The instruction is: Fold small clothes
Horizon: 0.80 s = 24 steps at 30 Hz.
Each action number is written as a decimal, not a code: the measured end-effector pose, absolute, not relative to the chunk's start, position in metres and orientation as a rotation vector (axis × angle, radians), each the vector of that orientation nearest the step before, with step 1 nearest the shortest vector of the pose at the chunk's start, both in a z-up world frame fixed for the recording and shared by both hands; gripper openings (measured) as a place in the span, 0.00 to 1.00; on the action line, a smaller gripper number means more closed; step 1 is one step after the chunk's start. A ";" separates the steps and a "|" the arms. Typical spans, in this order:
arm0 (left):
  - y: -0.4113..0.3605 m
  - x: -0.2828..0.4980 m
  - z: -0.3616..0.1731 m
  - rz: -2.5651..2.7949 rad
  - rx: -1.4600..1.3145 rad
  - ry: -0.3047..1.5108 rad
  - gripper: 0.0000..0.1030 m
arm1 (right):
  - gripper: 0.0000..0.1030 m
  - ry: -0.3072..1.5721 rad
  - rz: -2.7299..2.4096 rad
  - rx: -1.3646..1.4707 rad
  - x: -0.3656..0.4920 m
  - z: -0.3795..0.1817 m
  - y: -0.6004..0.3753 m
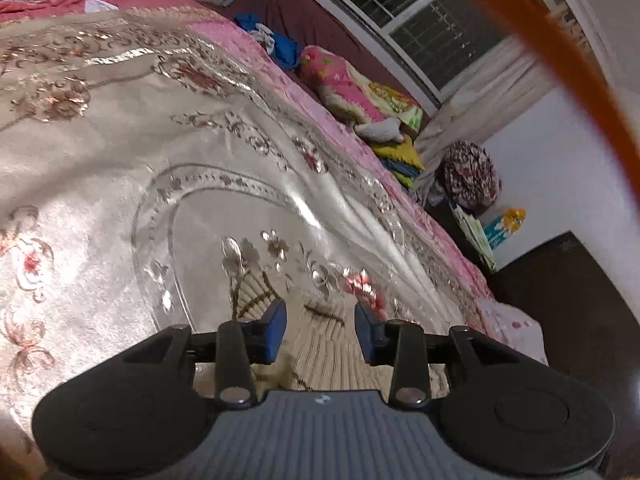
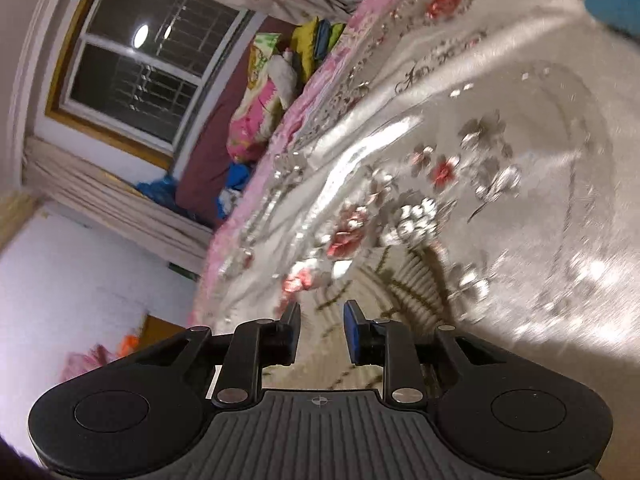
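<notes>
Garment: we see a beige striped cloth (image 1: 320,344) lying flat on the bed, right under both tools; in the right wrist view it (image 2: 360,300) is blurred.
Left tool (image 1: 320,330): we see its blue pads parted to a moderate gap, nothing between them, the cloth below.
Right tool (image 2: 320,330): narrower gap, also parted, with nothing pinched.
Bed cover (image 1: 120,160): shiny cream satin with silver and red embroidered flowers, pink border along the far edge.
Beyond the bed: we make out a pink floral pillow (image 1: 344,84), yellow folded bedding (image 1: 400,156) and blue clothes (image 1: 280,46) on a maroon surface.
Room: barred window (image 1: 416,12), dark outside, with a lamp reflected; pale curtains (image 1: 480,96); white wall (image 1: 560,168); dark floor (image 1: 568,312).
Foreground: an orange strap (image 1: 560,60), blurred.
</notes>
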<state>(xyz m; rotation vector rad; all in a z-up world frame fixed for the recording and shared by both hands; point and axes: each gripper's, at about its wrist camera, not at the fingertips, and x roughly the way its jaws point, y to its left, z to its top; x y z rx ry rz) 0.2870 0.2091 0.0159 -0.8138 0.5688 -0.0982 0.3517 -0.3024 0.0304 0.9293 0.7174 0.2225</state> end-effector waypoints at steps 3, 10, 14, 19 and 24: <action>0.205 0.281 0.018 -0.119 -0.803 0.576 0.41 | 0.24 0.752 0.190 0.811 0.355 0.030 -0.296; 0.167 0.273 0.010 -0.148 -0.587 0.671 0.43 | 0.25 0.812 0.174 0.629 0.368 0.020 -0.268; 0.157 0.278 -0.002 -0.142 -0.547 0.716 0.43 | 0.24 0.842 0.172 0.519 0.376 0.019 -0.253; 0.156 0.284 -0.011 -0.102 -0.514 0.731 0.42 | 0.05 0.834 0.155 0.434 0.378 0.024 -0.254; 0.157 0.286 -0.013 -0.034 -0.468 0.707 0.40 | 0.04 0.799 0.082 0.452 0.380 0.027 -0.273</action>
